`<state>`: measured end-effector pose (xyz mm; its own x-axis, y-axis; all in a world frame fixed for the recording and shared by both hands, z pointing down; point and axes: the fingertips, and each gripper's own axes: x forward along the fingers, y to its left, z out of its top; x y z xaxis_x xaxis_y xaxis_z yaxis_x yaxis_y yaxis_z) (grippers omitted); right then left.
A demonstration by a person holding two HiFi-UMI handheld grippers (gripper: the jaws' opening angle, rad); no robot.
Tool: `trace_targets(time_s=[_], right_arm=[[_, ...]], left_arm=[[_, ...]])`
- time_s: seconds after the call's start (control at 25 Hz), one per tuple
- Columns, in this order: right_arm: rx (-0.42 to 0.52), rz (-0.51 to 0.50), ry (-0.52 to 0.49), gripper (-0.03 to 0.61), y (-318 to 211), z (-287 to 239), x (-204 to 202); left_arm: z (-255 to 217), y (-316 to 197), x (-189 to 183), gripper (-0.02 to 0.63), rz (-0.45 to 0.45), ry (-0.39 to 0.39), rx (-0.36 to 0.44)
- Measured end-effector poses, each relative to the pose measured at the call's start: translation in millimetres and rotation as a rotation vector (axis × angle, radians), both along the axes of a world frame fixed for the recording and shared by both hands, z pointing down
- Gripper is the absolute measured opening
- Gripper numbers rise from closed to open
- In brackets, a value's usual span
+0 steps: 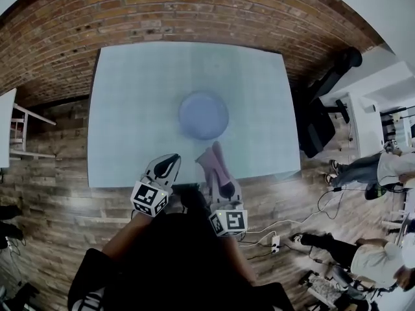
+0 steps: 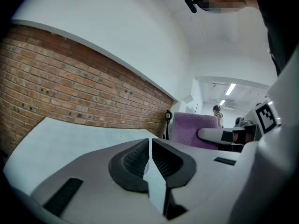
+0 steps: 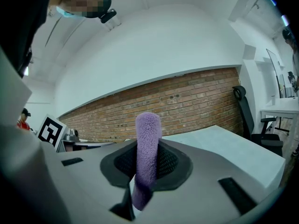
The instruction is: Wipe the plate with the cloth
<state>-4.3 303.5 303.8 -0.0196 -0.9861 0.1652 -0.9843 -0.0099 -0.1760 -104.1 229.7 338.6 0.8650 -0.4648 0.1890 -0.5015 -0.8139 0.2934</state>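
Note:
A pale blue plate [image 1: 203,115] lies near the middle of the light table [image 1: 130,96]. My right gripper [image 1: 218,167] is shut on a purple cloth [image 1: 214,162], which sticks up between its jaws [image 3: 146,153] over the table's near edge, short of the plate. In the left gripper view that cloth [image 2: 194,129] shows to the right. My left gripper [image 1: 167,166] hovers at the near edge, left of the cloth, shut with nothing between its jaws [image 2: 150,158]. The plate is hidden in both gripper views.
A brick wall [image 1: 162,11] runs behind the table. A black office chair [image 1: 321,109] stands at the table's right. People sit on the floor at the far right [image 1: 382,167], with cables and a power strip [image 1: 269,240] on the wooden floor. A white shelf [image 1: 13,131] is at the left.

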Motion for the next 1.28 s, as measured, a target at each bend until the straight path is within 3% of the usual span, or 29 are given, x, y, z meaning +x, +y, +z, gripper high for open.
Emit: trace_targets(time_s=[0.28,0.6,1.28], right_arm=[[-0.015,-0.105,0.004,0.066,-26,9,51],[-0.036,-0.213,0.007,0.066,-56,21,83],[-0.125,-0.248,-0.012,0.066,-142,71,75]], left_arm=[[7,-31,51,0.046,-0.106,-0.028,-0.015],[24,-56,77,0.046,-0.218,-0.064,-0.051],[98,-138,73,0.046,-0.259,-0.133,-0.192]])
